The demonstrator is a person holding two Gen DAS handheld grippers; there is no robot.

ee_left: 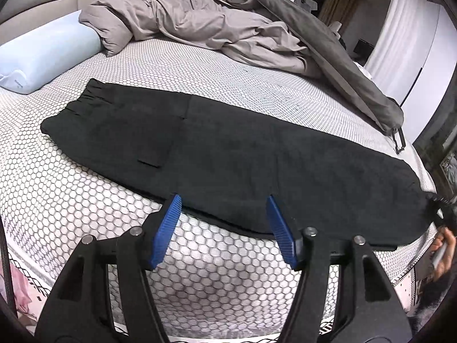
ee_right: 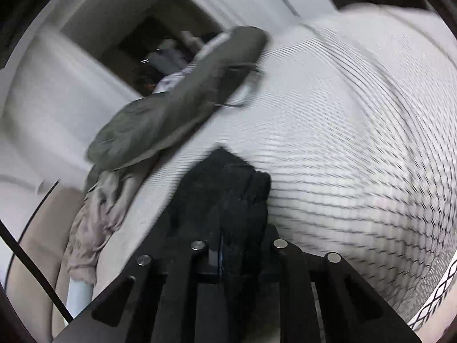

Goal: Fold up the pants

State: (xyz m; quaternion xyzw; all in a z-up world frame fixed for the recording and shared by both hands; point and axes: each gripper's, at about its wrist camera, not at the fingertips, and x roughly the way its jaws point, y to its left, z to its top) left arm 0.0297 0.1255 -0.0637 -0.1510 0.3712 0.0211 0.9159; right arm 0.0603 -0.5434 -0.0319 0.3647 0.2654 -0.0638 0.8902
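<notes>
Black pants (ee_left: 228, 148) lie flat across the honeycomb-patterned mattress (ee_left: 85, 200), waistband at the left, leg ends at the far right. My left gripper (ee_left: 223, 200) hovers over their near edge. Its blue pads (ee_left: 167, 228) stand well apart with nothing between them. At the right edge of that view a hand (ee_left: 444, 243) holds the other tool at the leg ends. The right wrist view is blurred. There my right gripper (ee_right: 228, 228) is shut on a bunched end of the pants (ee_right: 228, 188), which covers the fingertips.
A light blue pillow (ee_left: 48, 57) lies at the far left of the bed. A crumpled tan duvet (ee_left: 200, 25) and a dark grey cover (ee_left: 342, 57) are heaped along the far side. White curtains hang behind them. The mattress edge runs just below my left gripper.
</notes>
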